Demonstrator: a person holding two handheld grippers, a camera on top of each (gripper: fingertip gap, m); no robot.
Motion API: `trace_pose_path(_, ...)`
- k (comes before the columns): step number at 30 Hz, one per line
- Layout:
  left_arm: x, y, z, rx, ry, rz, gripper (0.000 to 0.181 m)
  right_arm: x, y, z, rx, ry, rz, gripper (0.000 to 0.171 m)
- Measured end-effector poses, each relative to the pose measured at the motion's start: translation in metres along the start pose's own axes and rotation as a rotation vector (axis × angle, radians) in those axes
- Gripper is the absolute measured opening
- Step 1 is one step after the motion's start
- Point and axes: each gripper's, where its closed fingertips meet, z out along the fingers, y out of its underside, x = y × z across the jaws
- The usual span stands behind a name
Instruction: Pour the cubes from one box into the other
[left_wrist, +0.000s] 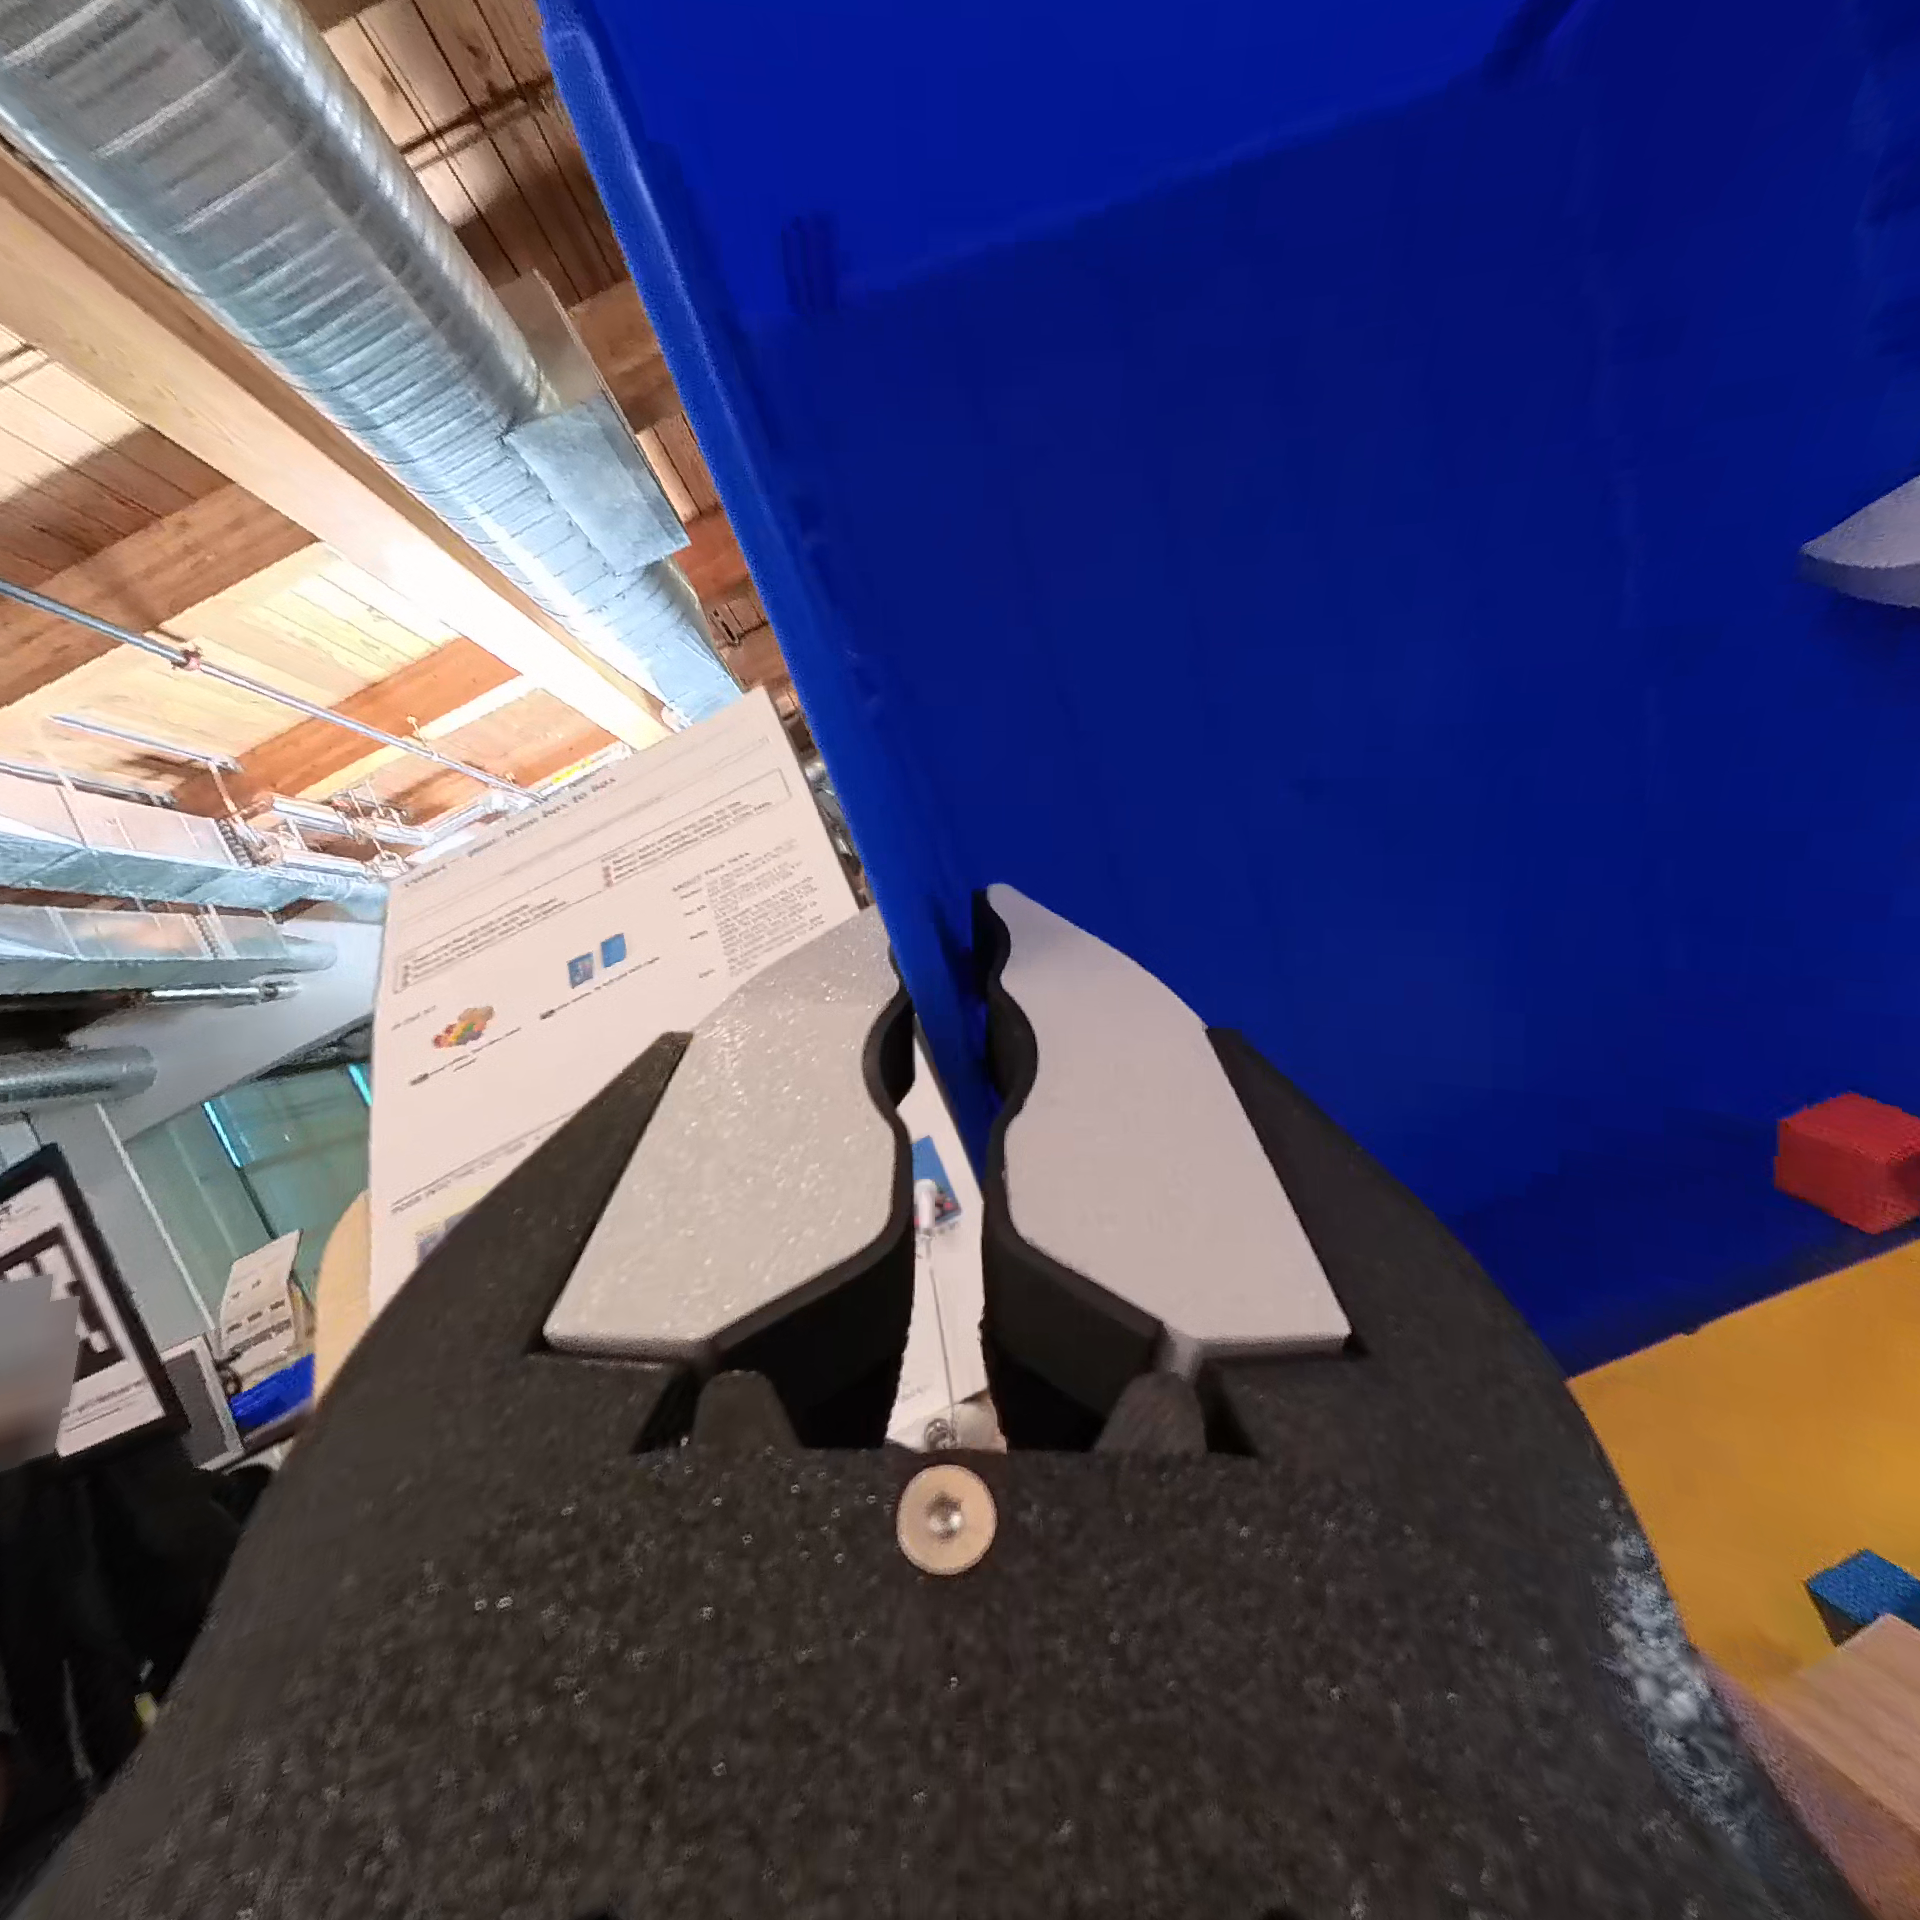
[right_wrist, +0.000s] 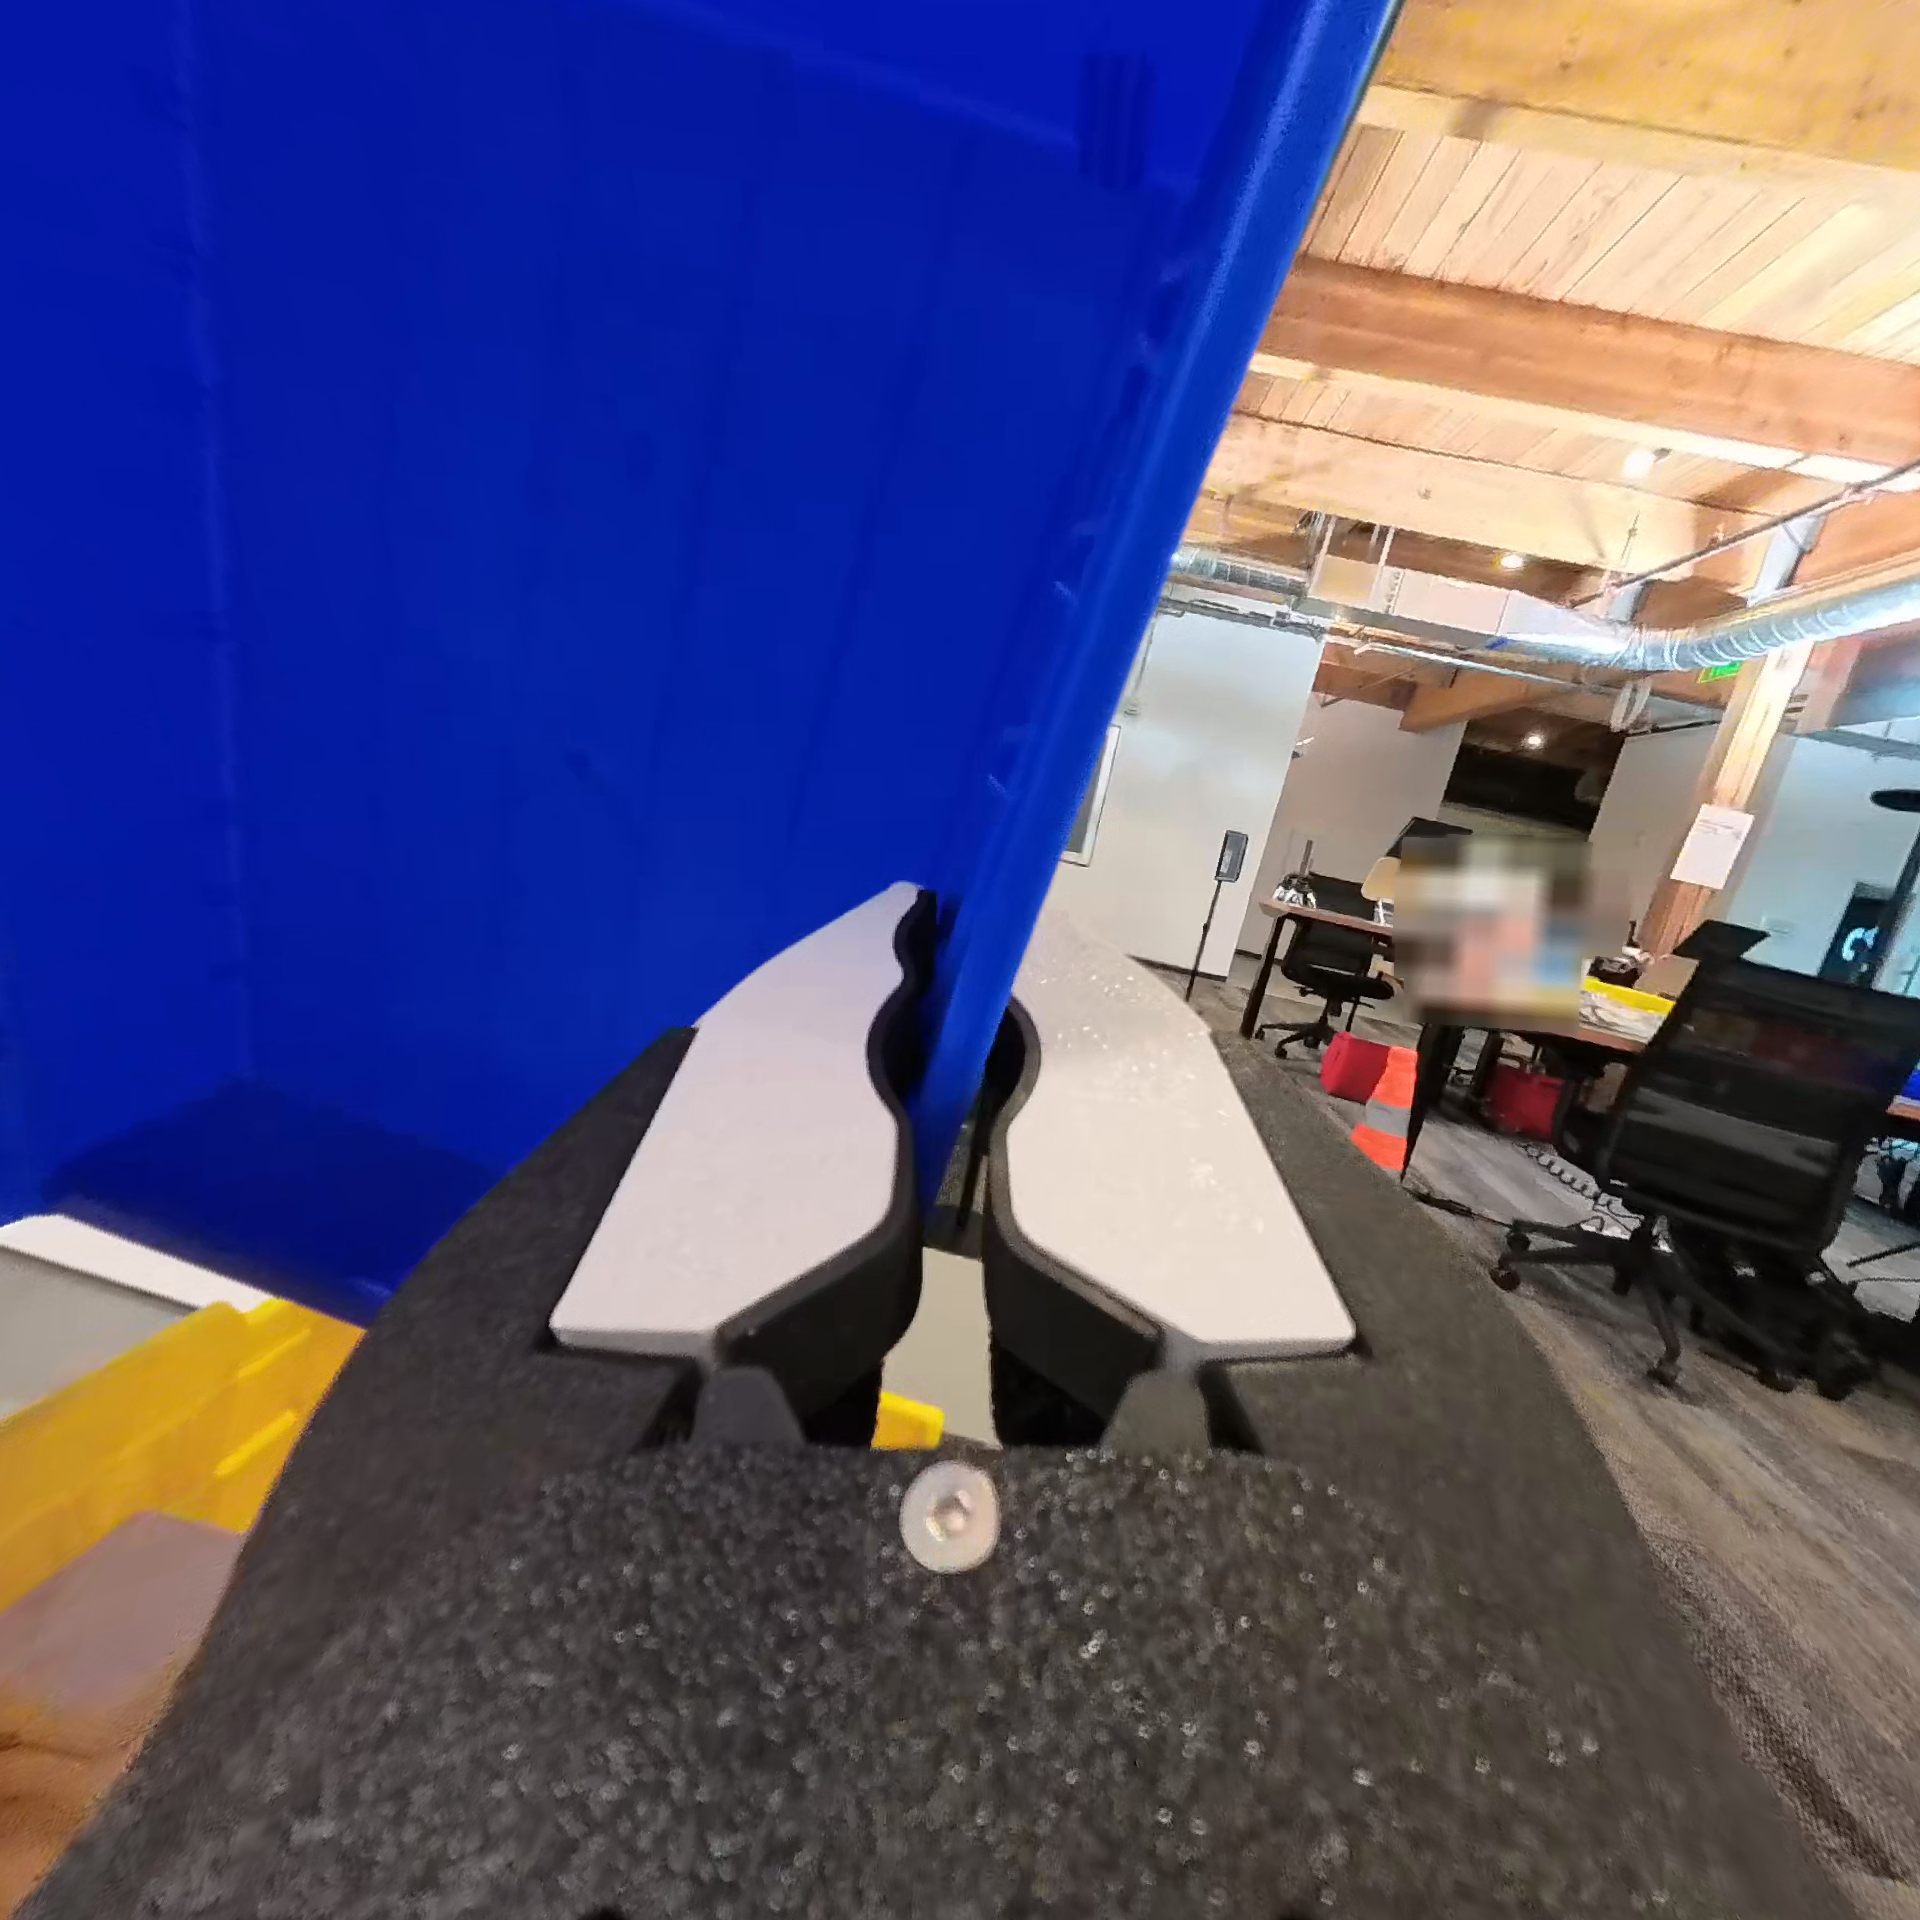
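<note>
While both grippers hold the blue box tipped up:
left gripper (left_wrist: 943, 971): clamped on the blue box (left_wrist: 1351, 623) at its left wall.
right gripper (right_wrist: 961, 971): clamped on the same box (right_wrist: 520, 520), right wall.
blue box: tilted steeply, inside facing the cameras.
red cube (left_wrist: 1844, 1158): near the box's lower edge, right side.
yellow box (left_wrist: 1745, 1455): just below the blue one.
blue cube (left_wrist: 1865, 1595): inside the yellow box.
far left: printed sheet (left_wrist: 582, 935).

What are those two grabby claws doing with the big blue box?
Each claw pinches one side wall of the blue box: the left gripper and the right gripper. The box is tipped up over a yellow box. A red cube and a blue cube are tumbling toward it.
</note>
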Motion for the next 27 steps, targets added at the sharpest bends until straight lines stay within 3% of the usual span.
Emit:
trace_pose_path(8,-0.011,0.010,0.002,-0.038,-0.010,-0.058,0.008,-0.010,-0.007,0.007,-0.014,-0.018,-0.045,0.007)
trace_pose_path(14,-0.035,-0.004,0.013,-0.105,0.036,-0.102,0.008,-0.017,-0.030,0.020,-0.105,0.003,-0.003,0.007)
trace_pose_path(21,-0.131,-0.008,0.016,-0.351,0.101,-0.271,0.007,-0.088,-0.088,0.047,-0.395,-0.004,0.034,0.007)
trace_pose_path(27,-0.247,0.017,-0.030,-0.620,0.112,-0.270,0.007,-0.207,-0.131,0.067,-0.631,-0.072,0.097,0.007)
